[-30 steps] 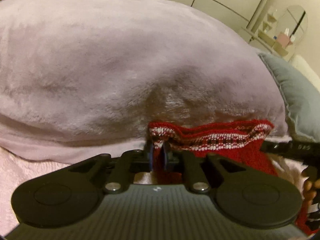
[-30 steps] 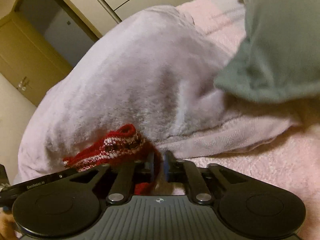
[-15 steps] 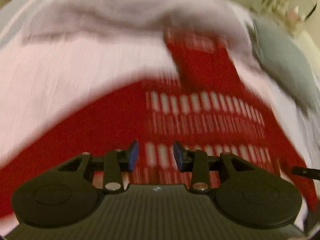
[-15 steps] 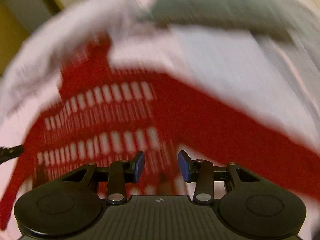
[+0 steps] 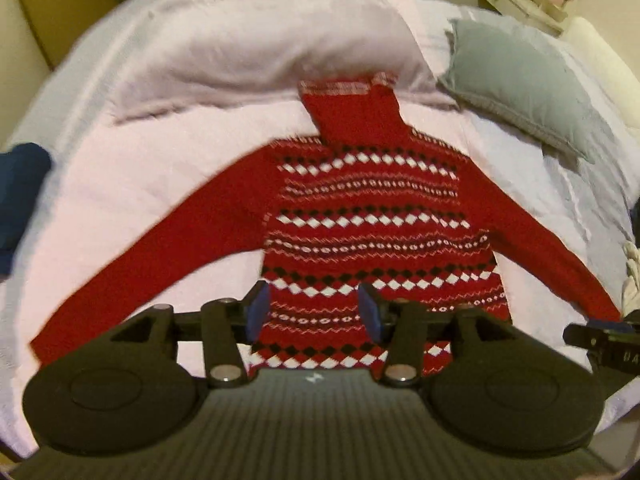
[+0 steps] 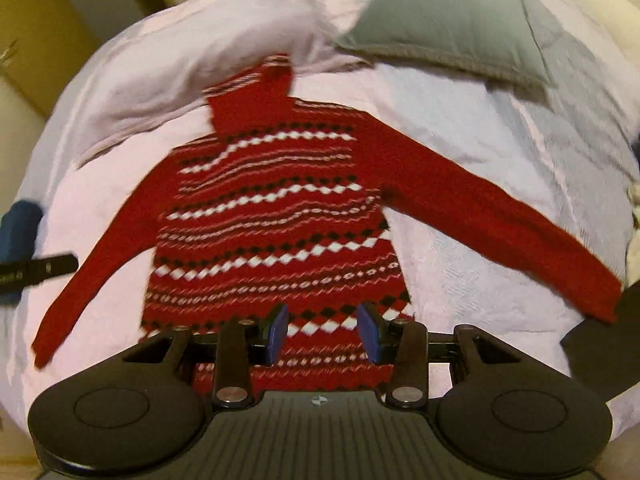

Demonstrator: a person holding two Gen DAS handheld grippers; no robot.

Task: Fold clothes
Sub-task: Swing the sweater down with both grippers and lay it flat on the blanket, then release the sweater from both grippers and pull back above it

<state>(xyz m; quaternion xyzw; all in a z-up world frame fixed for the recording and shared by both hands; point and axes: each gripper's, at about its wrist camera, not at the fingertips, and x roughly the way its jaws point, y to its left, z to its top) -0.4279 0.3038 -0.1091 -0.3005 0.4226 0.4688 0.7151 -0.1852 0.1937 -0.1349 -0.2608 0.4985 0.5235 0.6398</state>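
A red turtleneck sweater (image 5: 372, 216) with white and black diamond bands lies flat on the pink bedspread (image 5: 132, 184), collar toward the far pillow, both sleeves spread outward. It also shows in the right wrist view (image 6: 276, 224). My left gripper (image 5: 314, 312) is open and empty, held above the sweater's hem. My right gripper (image 6: 323, 332) is open and empty, also above the hem. Each gripper's edge shows at the side of the other's view.
A large lilac fleece pillow (image 5: 256, 40) lies behind the collar. A grey cushion (image 5: 520, 80) sits at the far right. A dark blue garment (image 5: 20, 200) lies at the bed's left edge. Wardrobe doors and a dresser stand behind the bed.
Both grippers let go of the sweater's collar, opened, and pulled back and up toward the hem. The sweater now lies spread flat.
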